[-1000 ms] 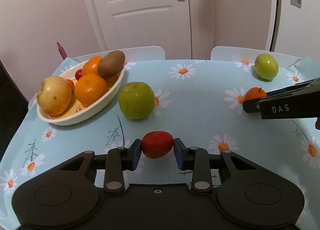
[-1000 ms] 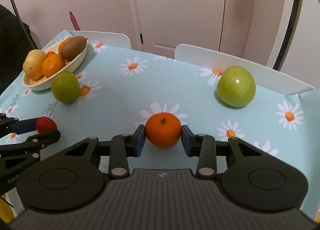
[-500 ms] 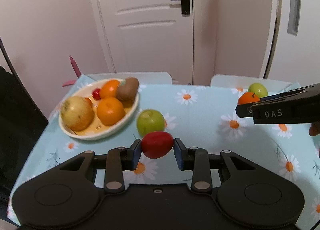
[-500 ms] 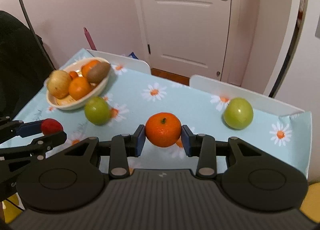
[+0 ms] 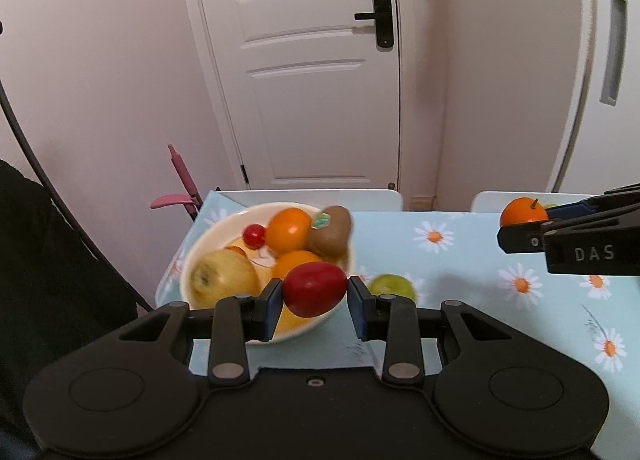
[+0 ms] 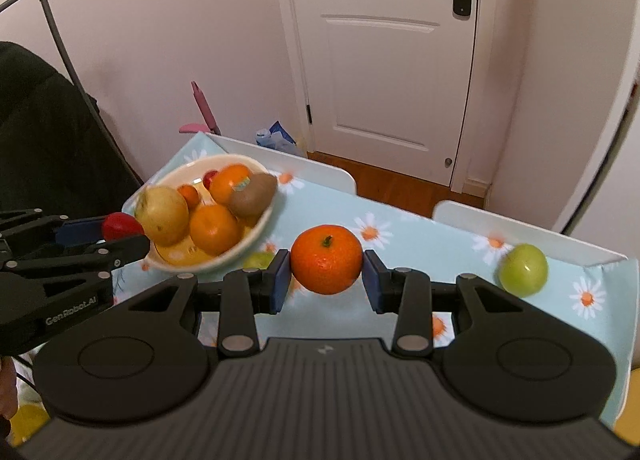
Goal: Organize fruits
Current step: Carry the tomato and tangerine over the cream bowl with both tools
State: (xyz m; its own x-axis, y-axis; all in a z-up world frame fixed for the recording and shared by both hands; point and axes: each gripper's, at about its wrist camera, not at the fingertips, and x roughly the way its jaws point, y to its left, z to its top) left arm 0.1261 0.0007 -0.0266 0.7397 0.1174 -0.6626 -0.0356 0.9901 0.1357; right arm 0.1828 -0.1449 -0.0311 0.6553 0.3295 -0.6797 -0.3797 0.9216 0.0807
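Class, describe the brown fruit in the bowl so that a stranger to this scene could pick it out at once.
Start at the table with the daisy cloth and find the cream oval bowl at its far left corner. On top of the pile, by the rim nearest the door, lies the kiwi. It alone is brown and fuzzy; its neighbours are smooth oranges, a yellow apple and a cherry tomato.

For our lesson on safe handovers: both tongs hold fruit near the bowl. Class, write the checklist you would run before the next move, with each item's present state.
1. Left tongs shut on the red fruit: ok.
2. Right tongs shut on the orange: ok.
3. Red fruit is over the bowl: cannot tell; it overlaps the near rim in the left view.
4. Free spot in the bowl: cannot tell; it looks crowded.
5. Tongs apart from each other: ok.
6. Green apples on the table, out of the way: ok.
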